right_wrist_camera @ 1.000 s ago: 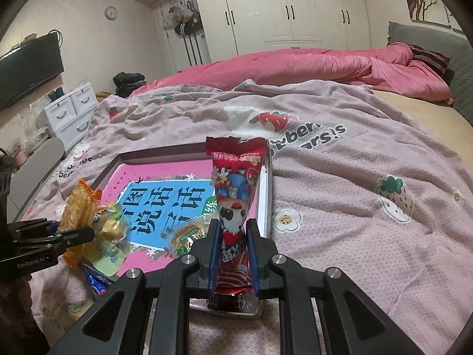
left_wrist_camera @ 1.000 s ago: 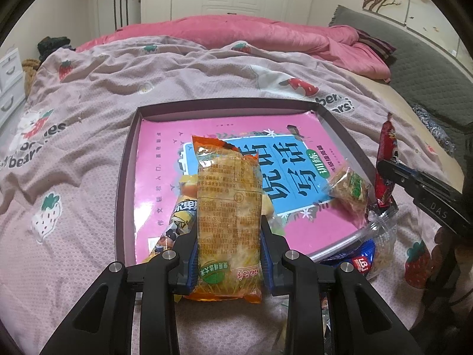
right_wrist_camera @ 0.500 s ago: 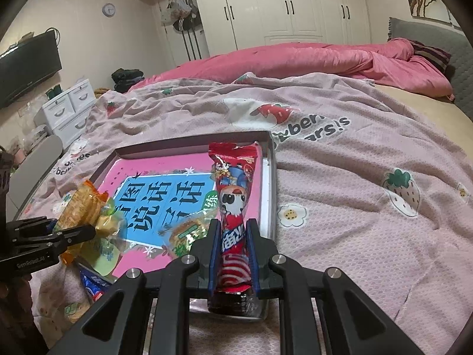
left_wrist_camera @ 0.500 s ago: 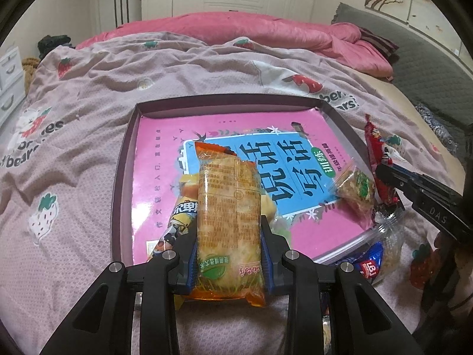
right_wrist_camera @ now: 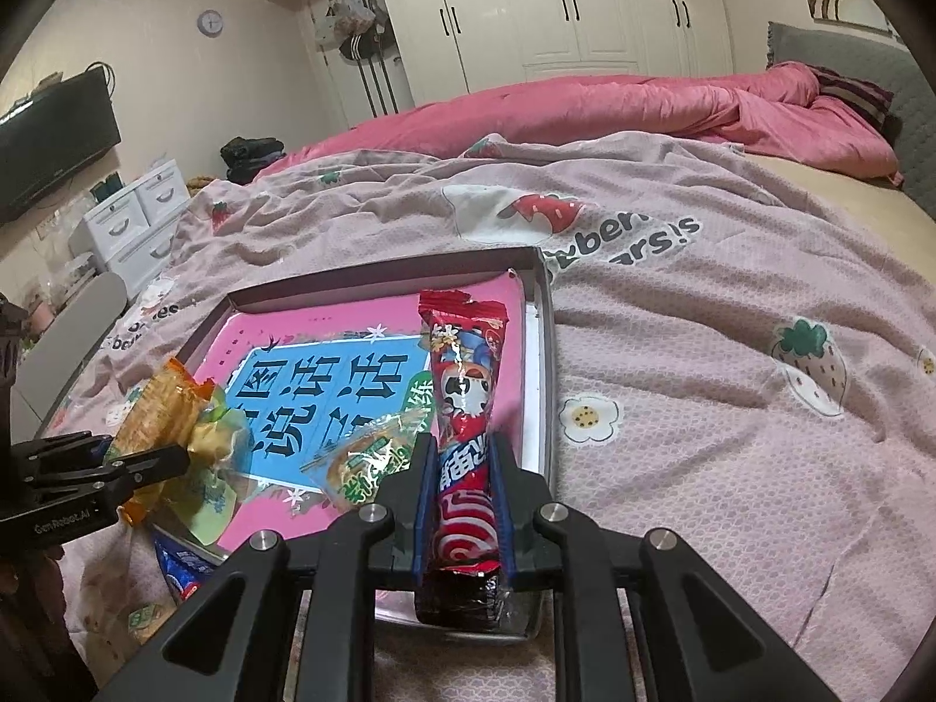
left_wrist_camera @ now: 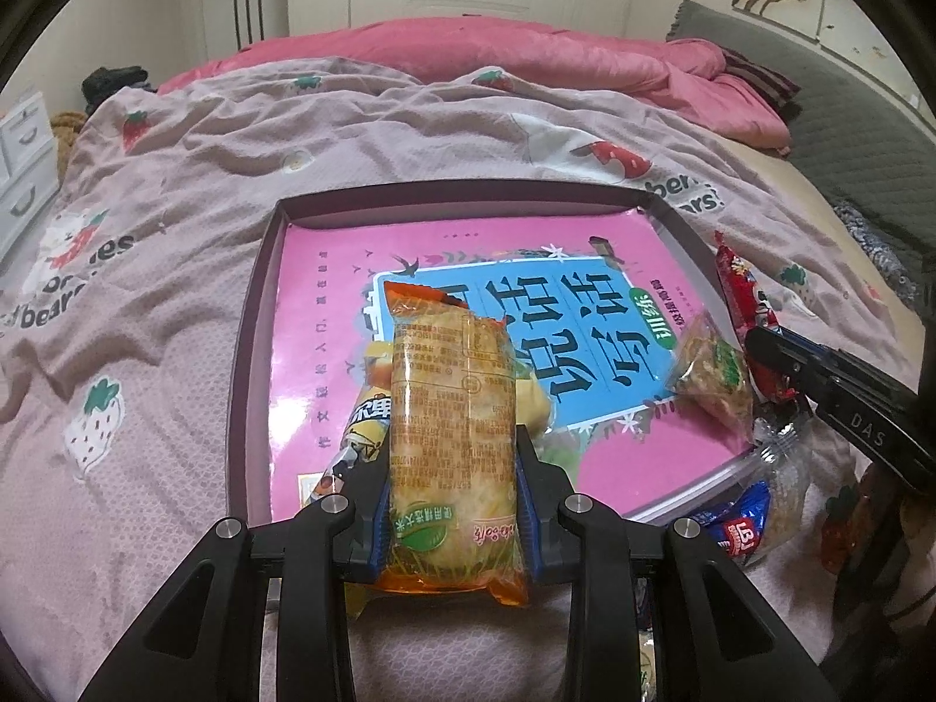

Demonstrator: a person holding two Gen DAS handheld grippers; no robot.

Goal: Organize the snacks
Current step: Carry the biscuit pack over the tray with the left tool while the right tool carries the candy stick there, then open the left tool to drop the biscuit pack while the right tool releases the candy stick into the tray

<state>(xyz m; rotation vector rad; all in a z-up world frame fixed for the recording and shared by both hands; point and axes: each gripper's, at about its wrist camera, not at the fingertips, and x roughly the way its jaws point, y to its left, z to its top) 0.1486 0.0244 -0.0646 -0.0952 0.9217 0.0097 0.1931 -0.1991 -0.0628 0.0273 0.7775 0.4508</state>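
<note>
My left gripper (left_wrist_camera: 453, 468) is shut on an orange cracker pack (left_wrist_camera: 450, 409), which hangs over the near edge of a dark tray (left_wrist_camera: 257, 316) lined with a pink and blue book cover. My right gripper (right_wrist_camera: 462, 456) is shut on a long red stick pack (right_wrist_camera: 465, 409), standing over the tray's right rim (right_wrist_camera: 547, 351). Each view shows the other gripper: the right gripper (left_wrist_camera: 766, 345) with its red stick pack (left_wrist_camera: 740, 292), and the left gripper (right_wrist_camera: 140, 450) with its orange cracker pack (right_wrist_camera: 158, 409). A small green-labelled pack (left_wrist_camera: 713, 374) lies in the tray's near right corner.
A yellow pack (left_wrist_camera: 365, 415) lies under the orange one. A blue pack (left_wrist_camera: 743, 520) sits in clear wrapping on the strawberry-print bedspread (left_wrist_camera: 146, 351) just outside the tray. A pink quilt (right_wrist_camera: 614, 111) lies at the far side, drawers (right_wrist_camera: 134, 222) to the left.
The red stick pack in my right gripper has edged slightly toward the tray's right rim. My left gripper has kept still with the orange pack.
</note>
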